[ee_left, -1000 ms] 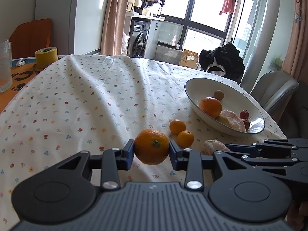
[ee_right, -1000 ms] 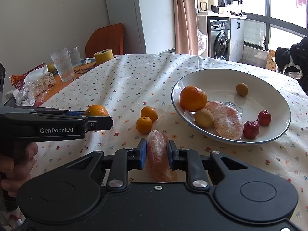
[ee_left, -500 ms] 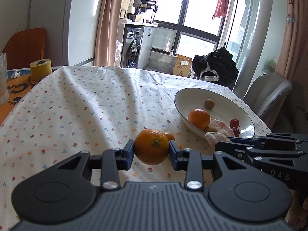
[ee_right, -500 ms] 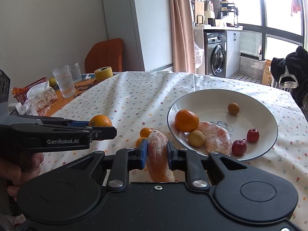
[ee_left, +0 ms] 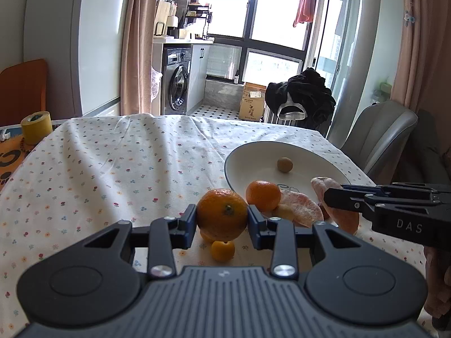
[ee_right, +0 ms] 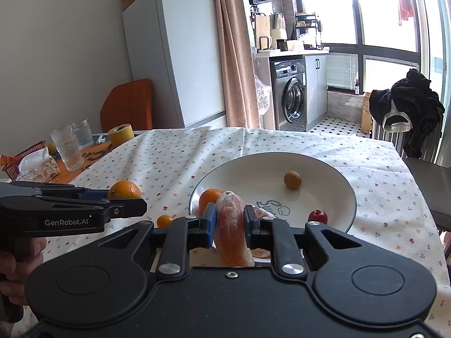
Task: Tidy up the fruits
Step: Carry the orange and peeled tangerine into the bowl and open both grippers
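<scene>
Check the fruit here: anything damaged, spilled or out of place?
Nothing spilled or damaged. Two small oranges lie loose on the tablecloth outside the plate. The left gripper holds an orange; the right gripper holds a peeled citrus piece, and another lies in the plate.

Bright daylight from windows [ee_left: 270, 28], blown-out glare there; soft shadows across tablecloth [ee_left: 112, 169]; sharp focus, fisheye-bent edges.
</scene>
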`<state>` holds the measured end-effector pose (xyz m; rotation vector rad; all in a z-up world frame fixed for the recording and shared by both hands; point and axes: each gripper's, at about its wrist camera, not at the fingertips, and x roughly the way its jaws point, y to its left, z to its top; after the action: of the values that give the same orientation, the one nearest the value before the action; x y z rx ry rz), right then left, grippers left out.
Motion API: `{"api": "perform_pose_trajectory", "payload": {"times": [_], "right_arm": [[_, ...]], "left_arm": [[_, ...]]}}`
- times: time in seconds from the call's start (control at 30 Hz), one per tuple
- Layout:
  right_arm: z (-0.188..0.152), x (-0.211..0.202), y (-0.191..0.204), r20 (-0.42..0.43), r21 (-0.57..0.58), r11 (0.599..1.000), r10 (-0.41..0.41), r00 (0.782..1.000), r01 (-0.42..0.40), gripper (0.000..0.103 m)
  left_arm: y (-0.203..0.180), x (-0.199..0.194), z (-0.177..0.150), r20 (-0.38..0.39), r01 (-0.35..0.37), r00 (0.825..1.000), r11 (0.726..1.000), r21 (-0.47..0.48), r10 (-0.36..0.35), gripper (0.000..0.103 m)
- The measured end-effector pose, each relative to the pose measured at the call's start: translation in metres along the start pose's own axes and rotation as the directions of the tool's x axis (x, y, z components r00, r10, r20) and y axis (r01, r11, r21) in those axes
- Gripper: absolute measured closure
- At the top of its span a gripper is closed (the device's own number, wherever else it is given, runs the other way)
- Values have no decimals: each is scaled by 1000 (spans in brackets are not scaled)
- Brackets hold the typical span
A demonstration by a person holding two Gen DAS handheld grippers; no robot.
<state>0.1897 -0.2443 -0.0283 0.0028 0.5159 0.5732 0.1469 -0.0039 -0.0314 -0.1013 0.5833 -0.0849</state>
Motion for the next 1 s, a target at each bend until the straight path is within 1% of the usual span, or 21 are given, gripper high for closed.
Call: {"api": "perform_pose_trajectory", "payload": {"times": [0.2, 0.5, 0.83, 1.0], "right_arm": [[2, 1, -18, 12, 19, 999, -29, 1000, 29, 87], [3, 8, -38, 17, 45, 998, -48, 999, 47, 87], [12, 19, -54, 43, 74, 996, -45, 998, 42, 87], [17, 21, -57, 60, 75, 997, -26, 998, 21, 87]], "left_arm": [[-10, 12, 6, -9, 15, 1000, 1000, 22, -14, 67], [-29, 25, 12, -21, 38, 999, 998, 58, -37, 67], [-47, 42, 19, -33, 44, 999, 995, 87, -41, 67], [-54, 53, 27, -37, 41, 999, 995, 87, -37, 67]]}}
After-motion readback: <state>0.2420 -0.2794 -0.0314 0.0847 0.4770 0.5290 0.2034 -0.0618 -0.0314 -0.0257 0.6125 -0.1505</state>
